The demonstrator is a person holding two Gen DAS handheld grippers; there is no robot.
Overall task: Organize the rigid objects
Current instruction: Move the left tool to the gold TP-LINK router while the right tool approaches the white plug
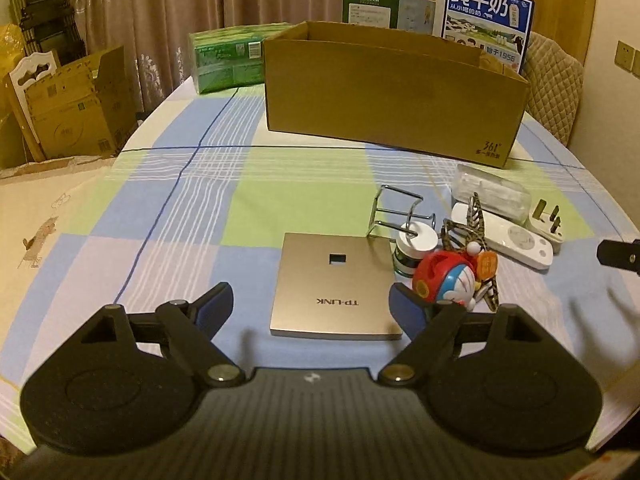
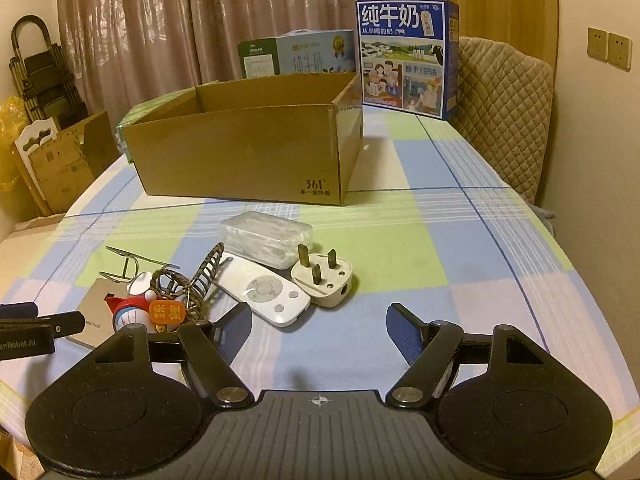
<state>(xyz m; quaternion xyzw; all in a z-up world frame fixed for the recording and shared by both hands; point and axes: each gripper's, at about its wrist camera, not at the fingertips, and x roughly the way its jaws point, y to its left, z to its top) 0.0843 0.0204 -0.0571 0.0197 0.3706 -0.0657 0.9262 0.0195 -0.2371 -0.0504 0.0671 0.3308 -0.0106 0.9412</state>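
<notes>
The left gripper [image 1: 310,308] hovers low over the checked tablecloth [image 1: 168,216] with its jaws spread wide and nothing between them. Just ahead of it, between the blue pads [image 1: 404,306], lies the flat gold TP-LINK panel [image 1: 334,284], its near edge reaching in between the fingertips. Touching the right-hand pad is a red and blue Doraemon toy [image 1: 444,278] with an orange tag, crowded against a patterned hair claw [image 1: 478,224], a small white-lidded jar [image 1: 412,248] and a bent wire holder [image 1: 396,210].

The right gripper [image 2: 320,328] is likewise wide open and empty, above bare cloth. The white remote control [image 2: 264,292] lies just beyond its left finger, nearly touching the pad. Beside the remote, on the far right side, rests a cream three-pin plug [image 2: 324,280], pins up, and behind both a clear plastic case [image 2: 266,238]. The hair claw, toy and wire holder cluster left of the remote, and the other gripper's tip pokes in at the left edge.

Beyond the clutter, well apart from both grippers, stands the open cardboard box [image 2: 240,152]. A blue milk carton [image 2: 404,56] stands upright behind the box to its right, a green package [image 1: 228,58] to its left, and a quilted chair back [image 2: 504,120] at the table's right edge.
</notes>
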